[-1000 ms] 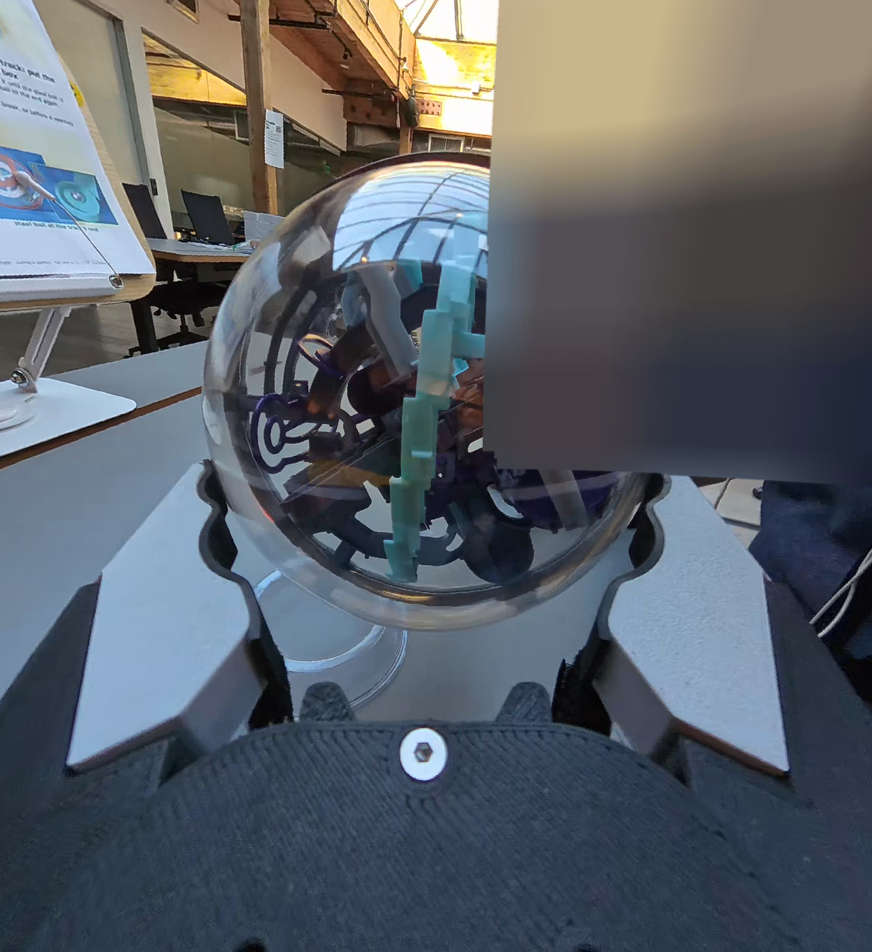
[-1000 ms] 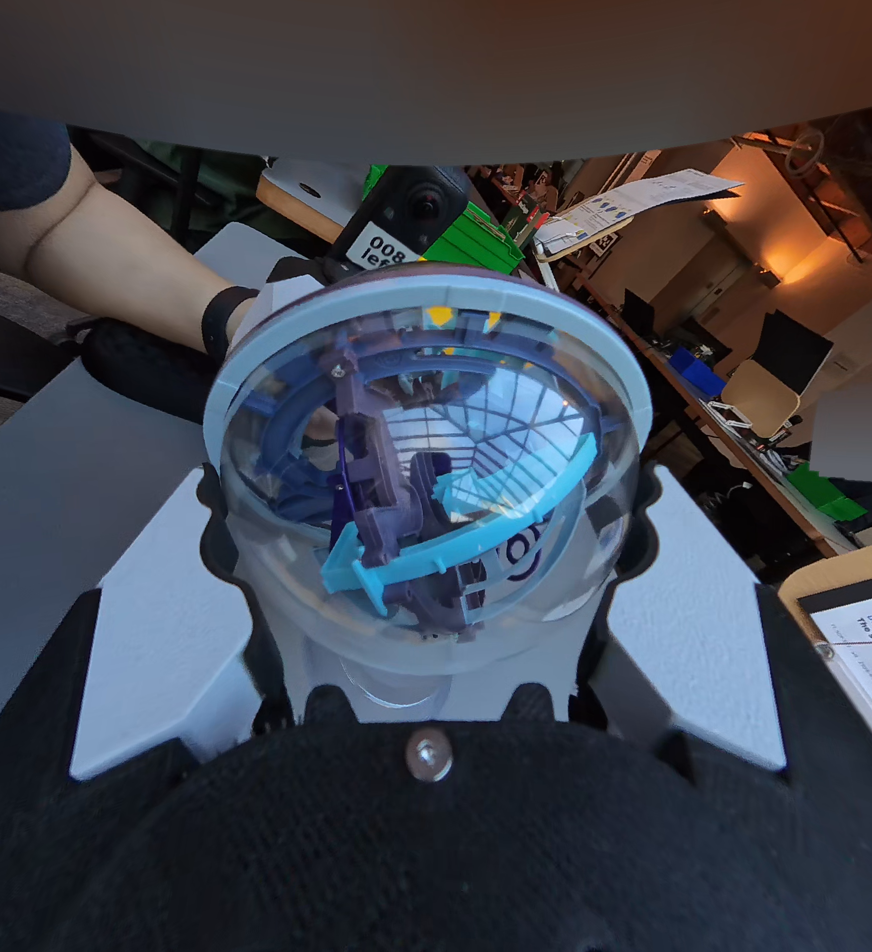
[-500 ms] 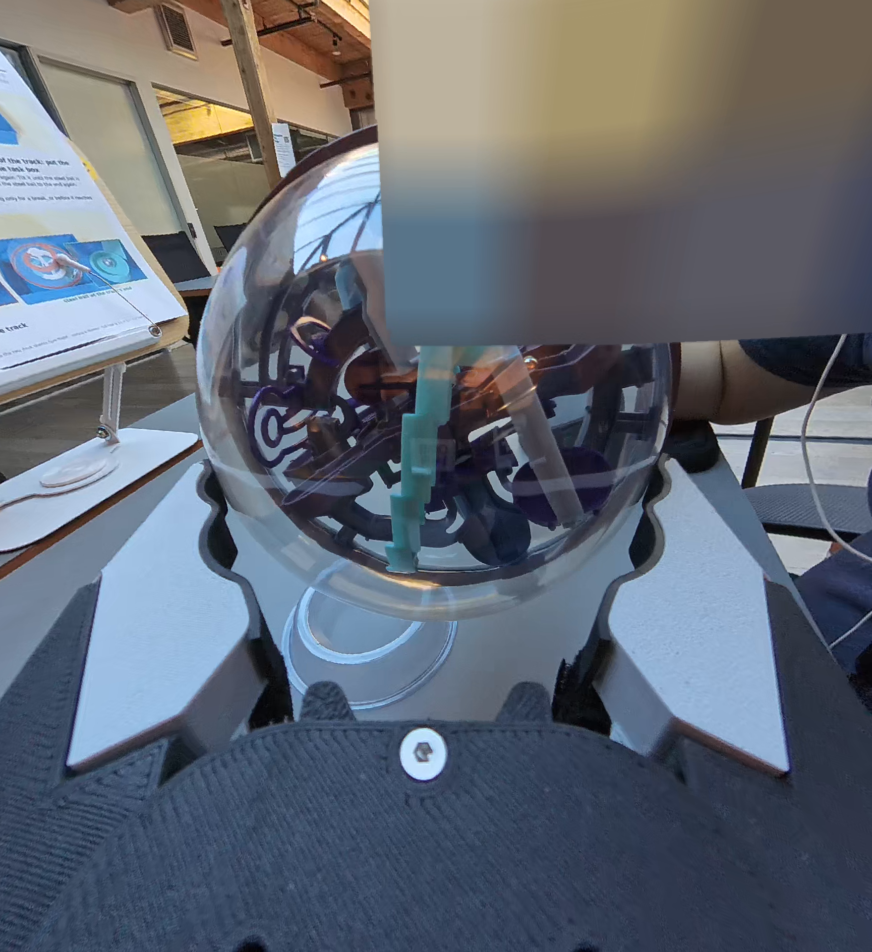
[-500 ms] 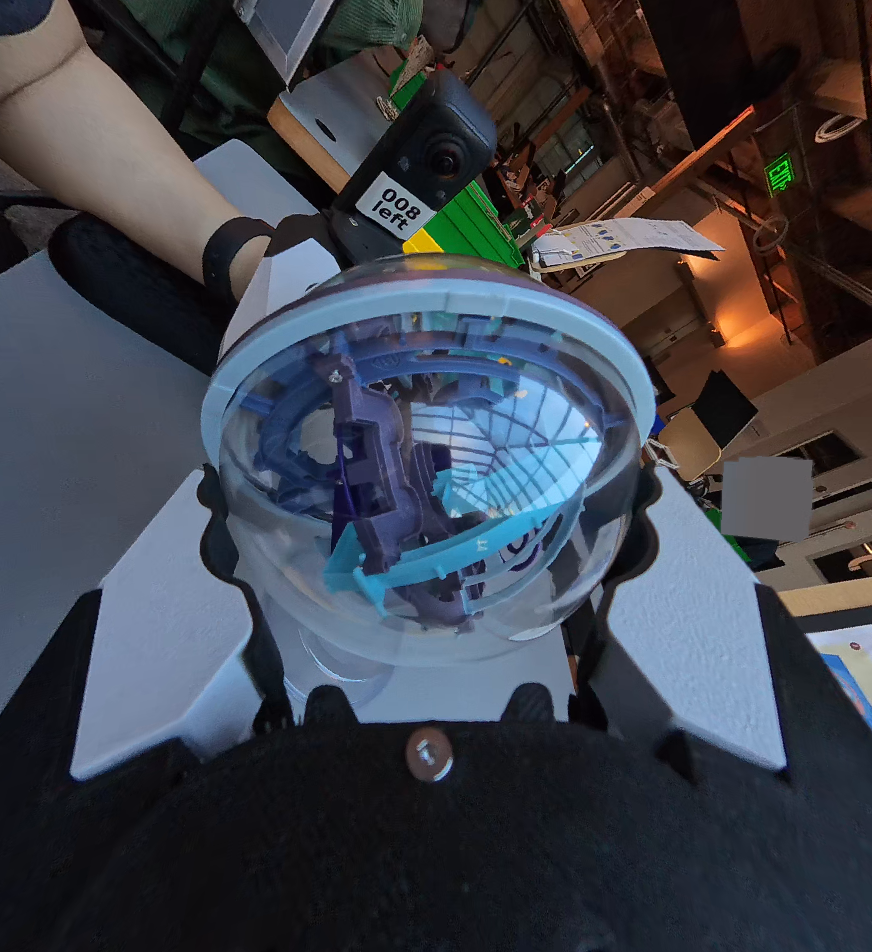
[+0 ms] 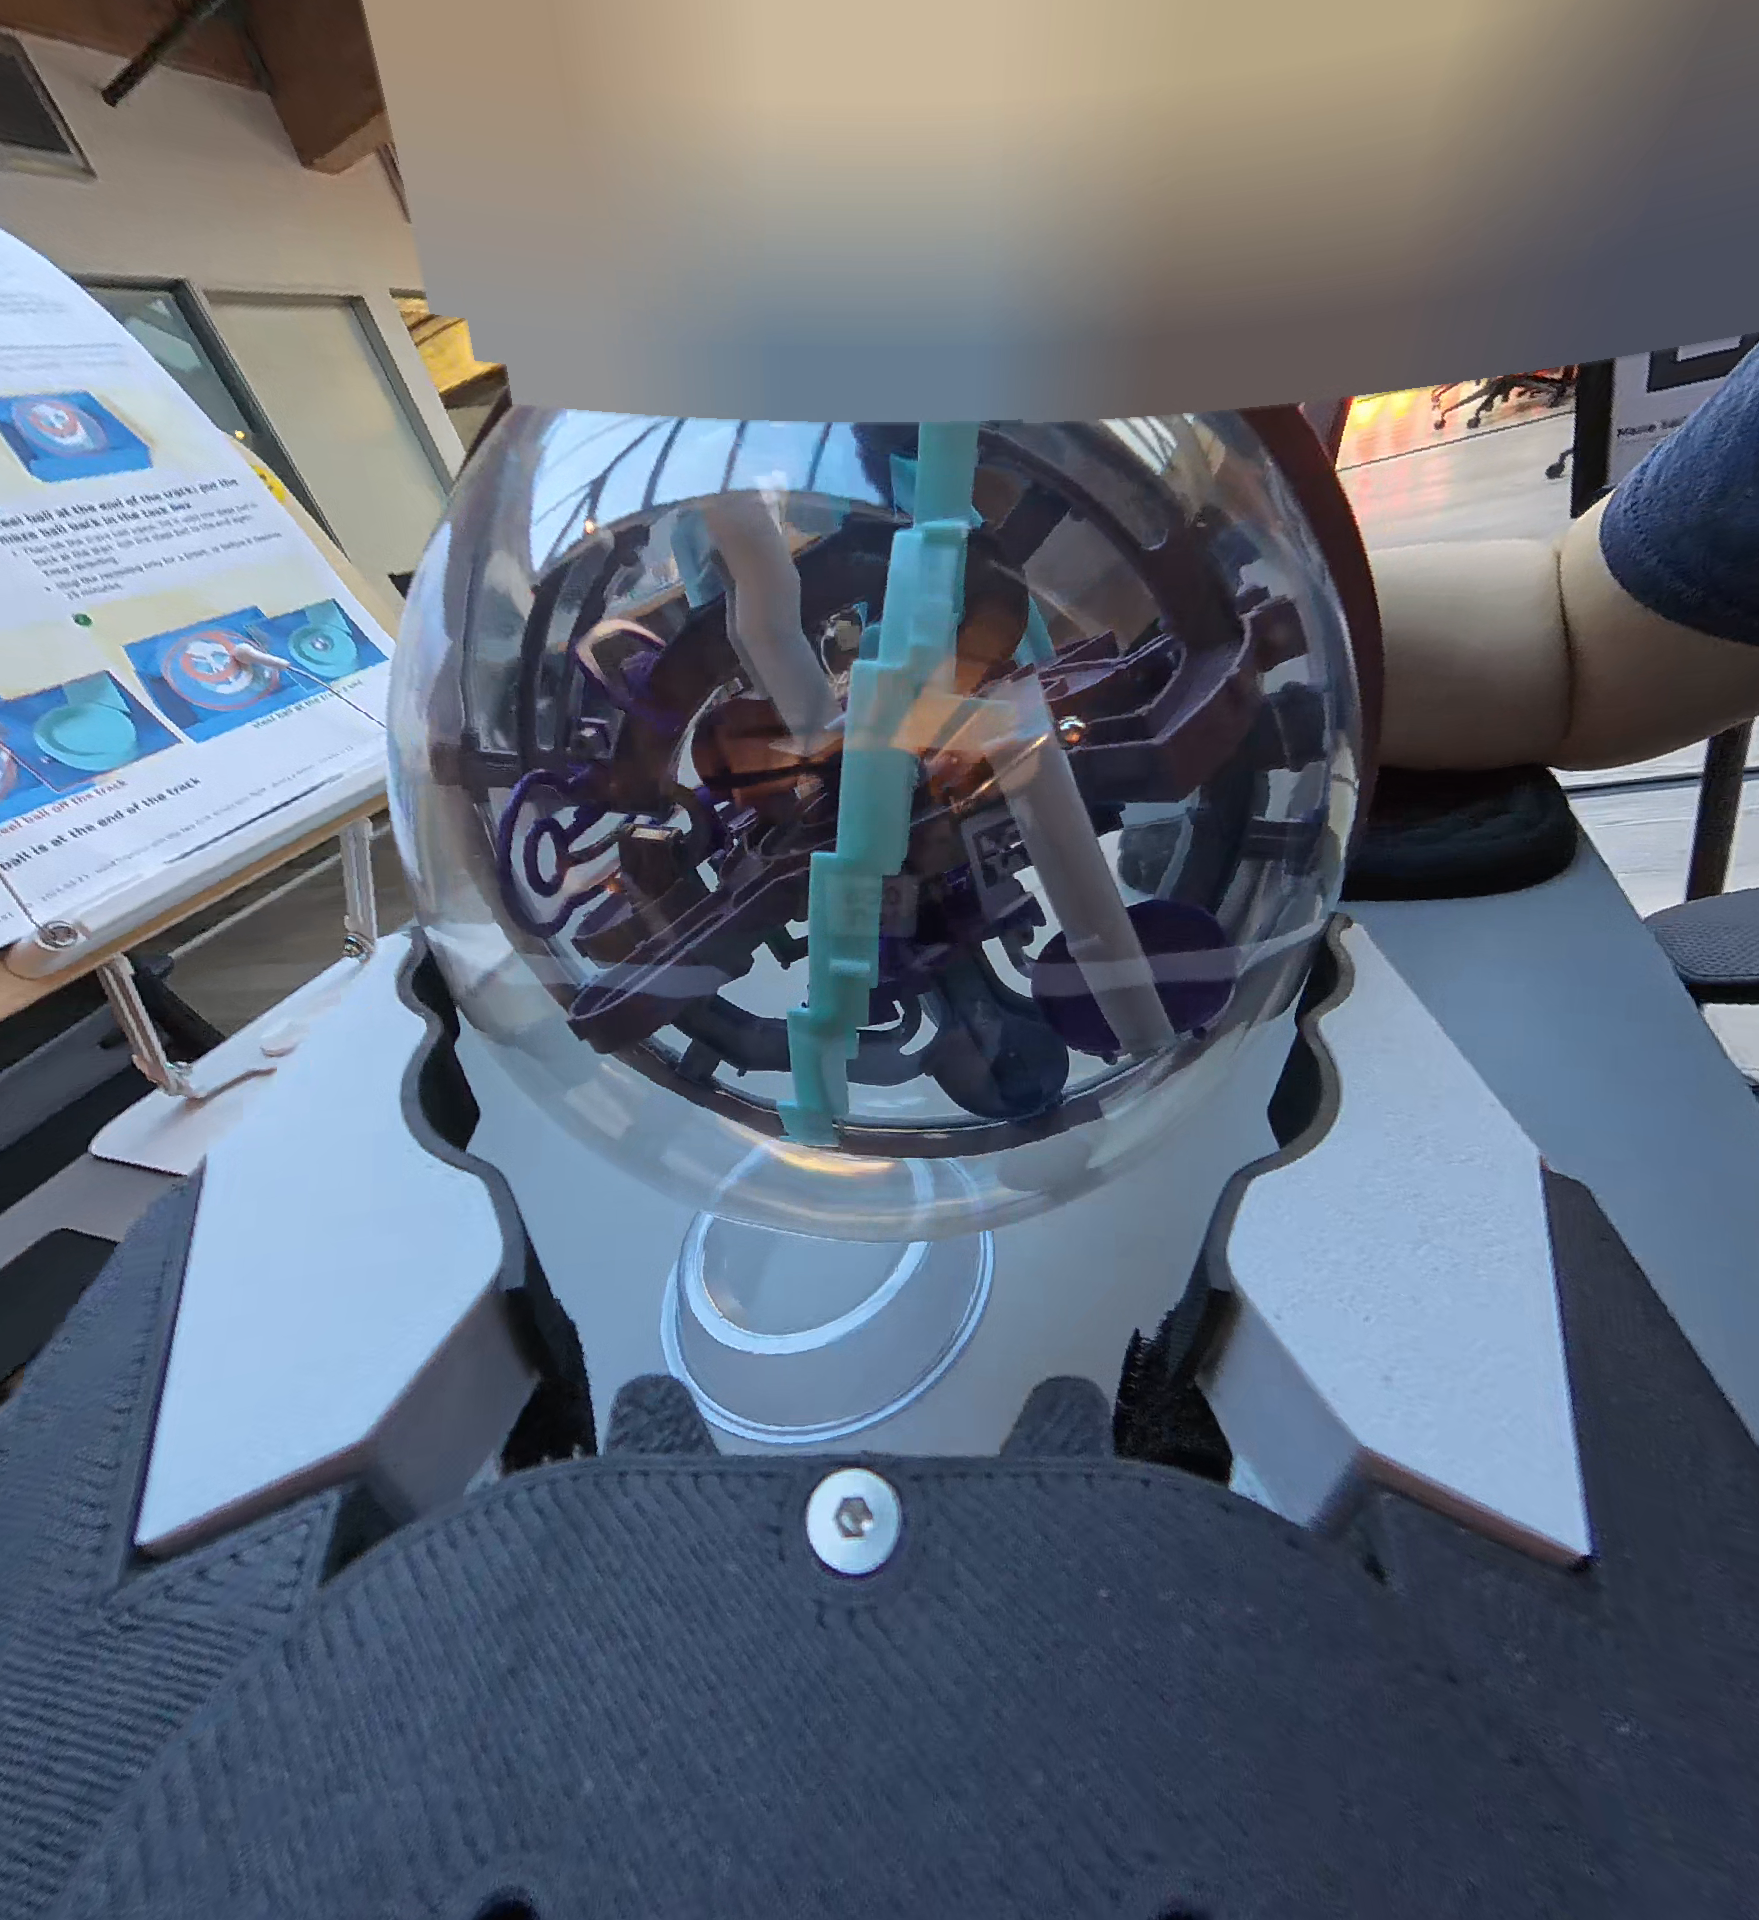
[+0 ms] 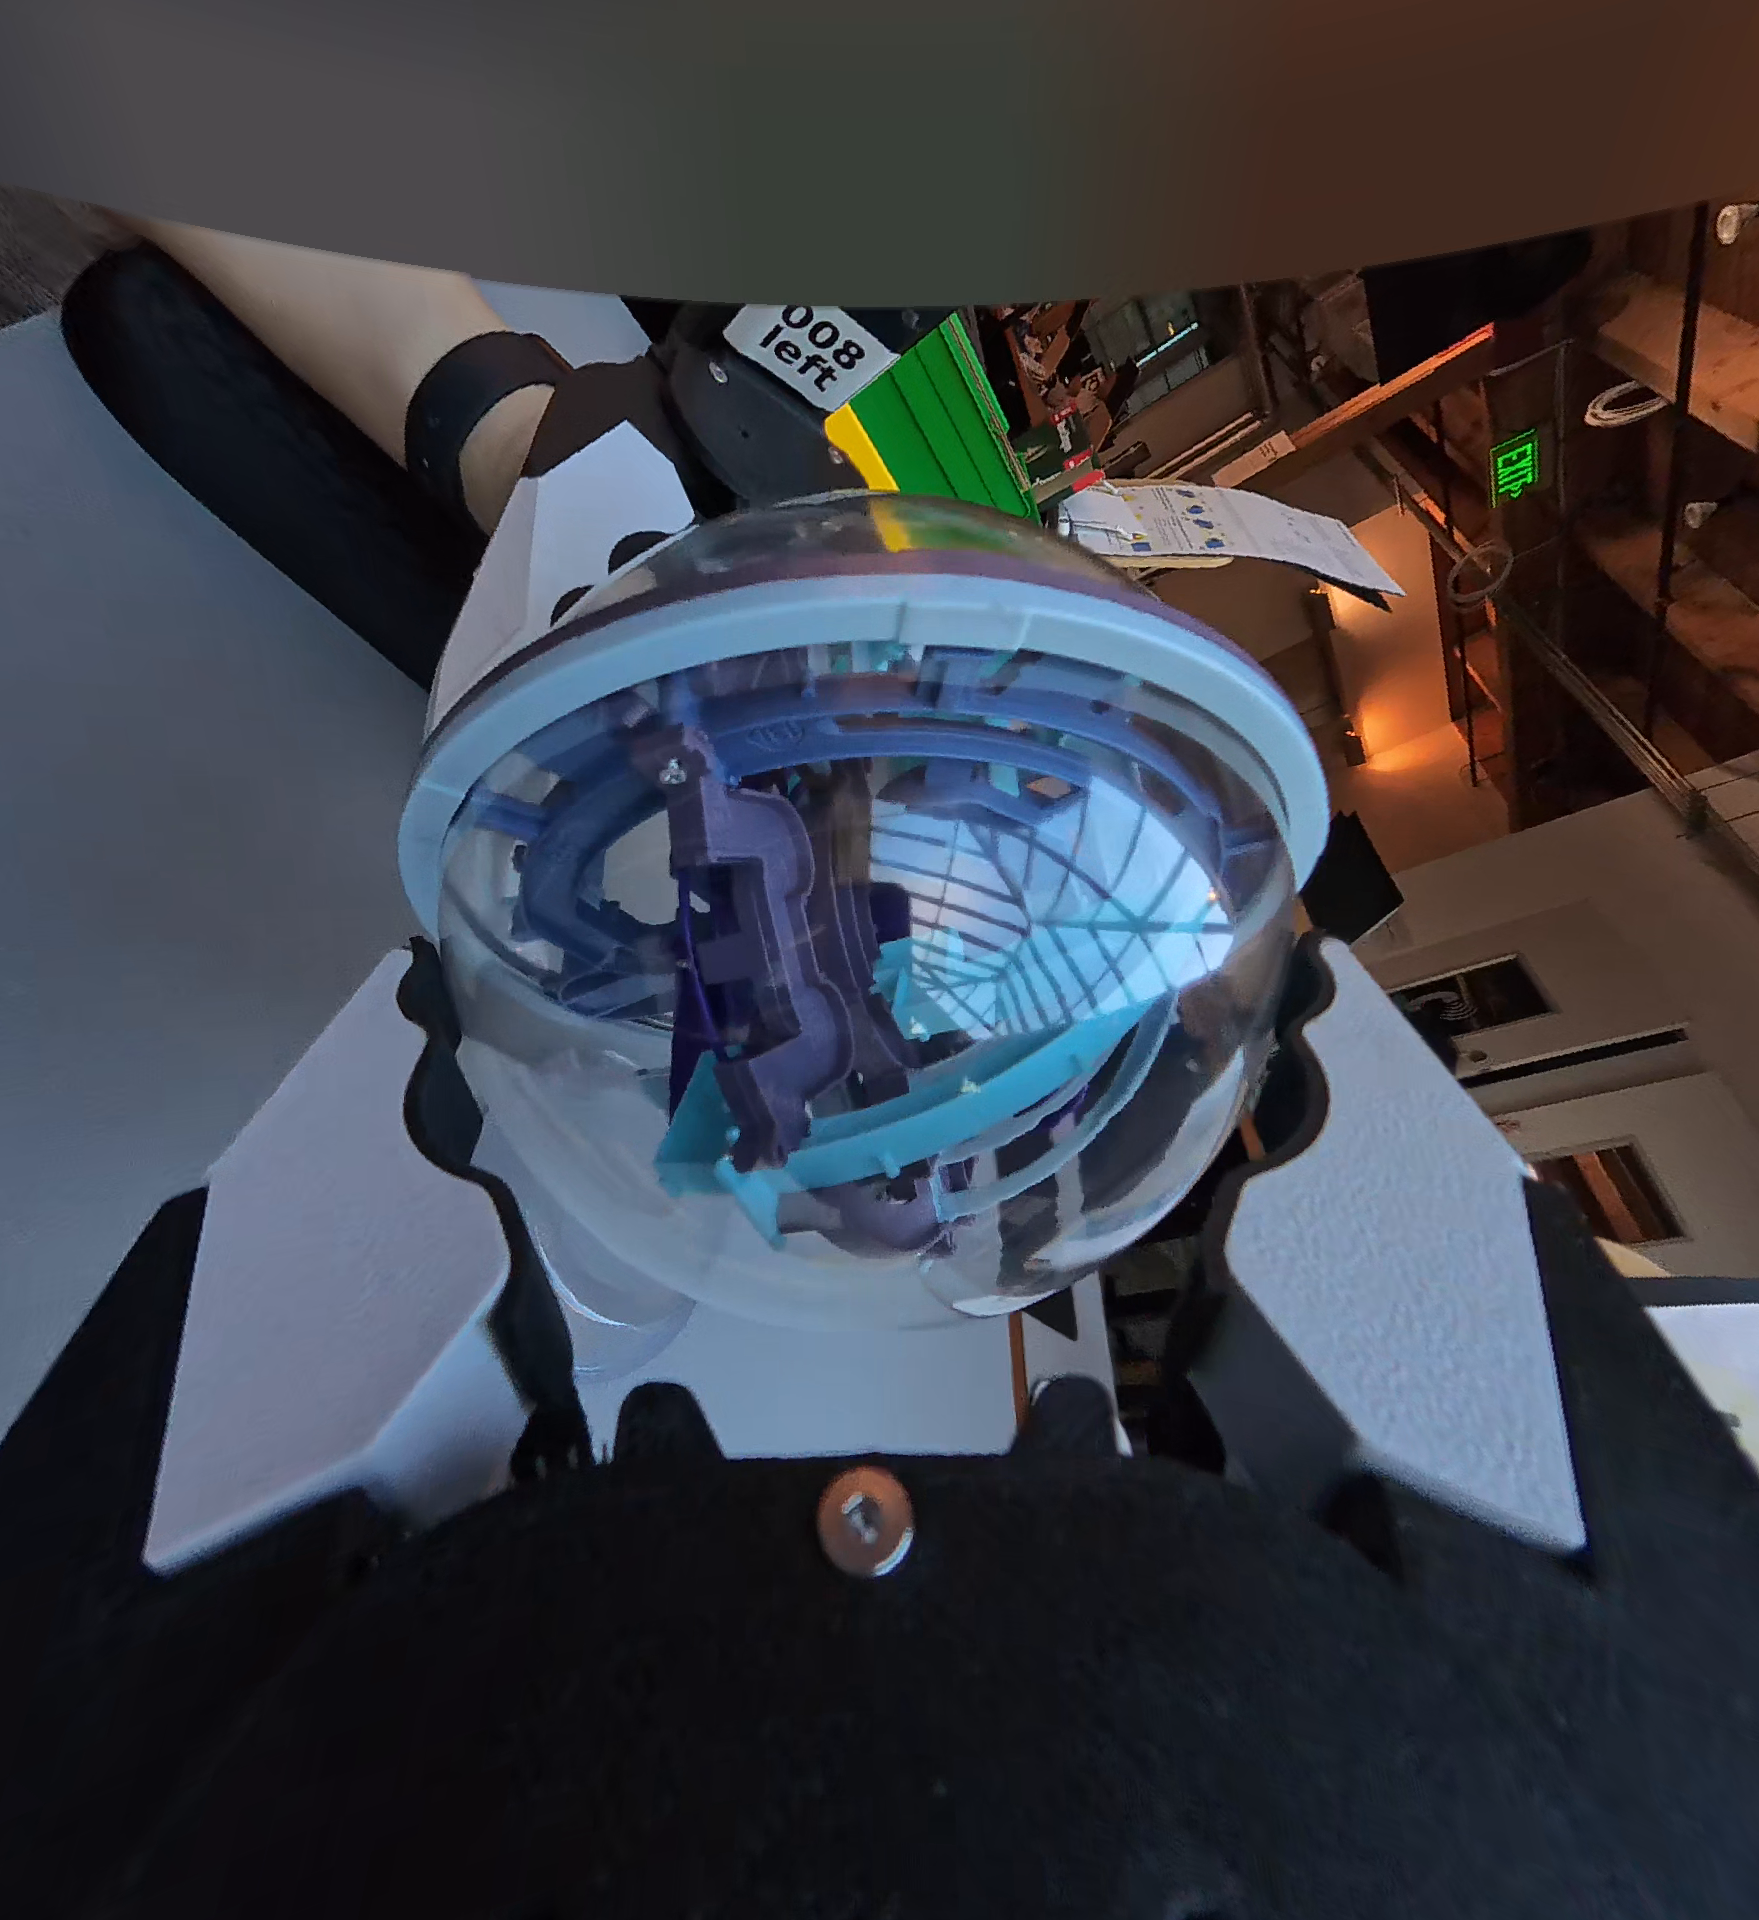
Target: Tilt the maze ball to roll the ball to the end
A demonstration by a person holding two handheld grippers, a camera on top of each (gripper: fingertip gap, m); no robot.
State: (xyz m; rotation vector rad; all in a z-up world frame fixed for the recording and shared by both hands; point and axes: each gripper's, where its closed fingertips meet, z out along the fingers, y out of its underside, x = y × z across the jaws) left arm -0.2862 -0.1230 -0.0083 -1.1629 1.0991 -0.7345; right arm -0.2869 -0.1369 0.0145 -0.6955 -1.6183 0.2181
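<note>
Grey table (image 5: pixel 1540 997): clear round stand (image 5: pixel 823 1340), white base of document holder (image 5: pixel 220 1091), black pad (image 5: pixel 1457 831).

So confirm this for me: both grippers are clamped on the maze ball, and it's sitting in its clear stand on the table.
Not quite. Both grippers hold the maze ball, but it is lifted clear of the clear stand, which sits empty on the table beneath it, as the left wrist view shows.

In the left wrist view the maze ball (image 5: pixel 870 821) is sitting lower in the frame than a second ago, and its teal stepped track (image 5: pixel 880 769) is standing nearer upright at centre. The clear stand ring (image 5: pixel 823 1325) is showing whole beneath it, the instruction sheet (image 5: pixel 116 644) is spreading wider at left. In the right wrist view the pale-blue rim (image 6: pixel 854 665) is tilting steeper, down toward the left.
</note>
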